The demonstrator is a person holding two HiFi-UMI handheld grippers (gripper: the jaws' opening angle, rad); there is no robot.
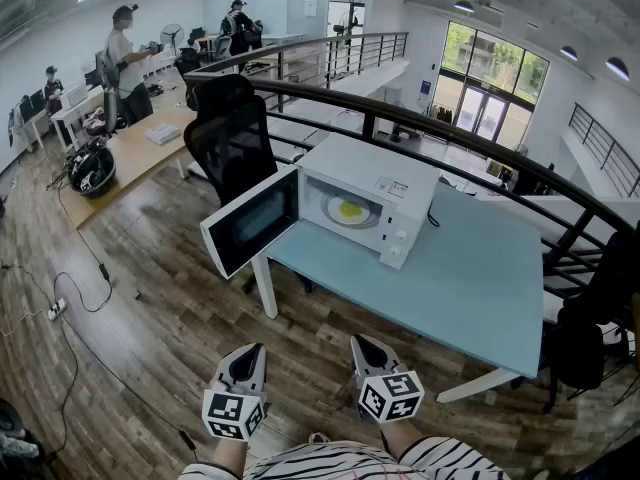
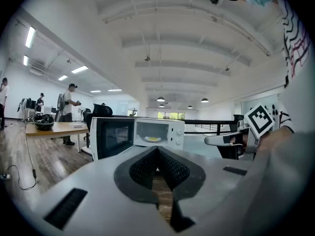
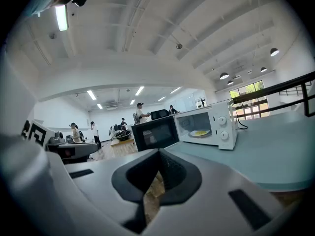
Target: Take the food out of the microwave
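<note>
A white microwave (image 1: 365, 203) stands on the far left corner of a light blue table (image 1: 470, 278), its dark-windowed door (image 1: 250, 221) swung wide open to the left. Inside lies a white plate with yellow food (image 1: 349, 210), also visible in the left gripper view (image 2: 153, 139) and the right gripper view (image 3: 200, 132). My left gripper (image 1: 256, 349) and right gripper (image 1: 356, 342) hang side by side over the wooden floor, well short of the table. Both are shut with nothing between the jaws. The left gripper (image 2: 158, 150) and right gripper (image 3: 158, 153) point towards the microwave.
A black office chair (image 1: 232, 133) stands behind the open door. A black railing (image 1: 420, 123) runs behind the table. Cables and a power strip (image 1: 55, 310) lie on the floor at left. People stand at wooden desks (image 1: 130, 143) at the far left.
</note>
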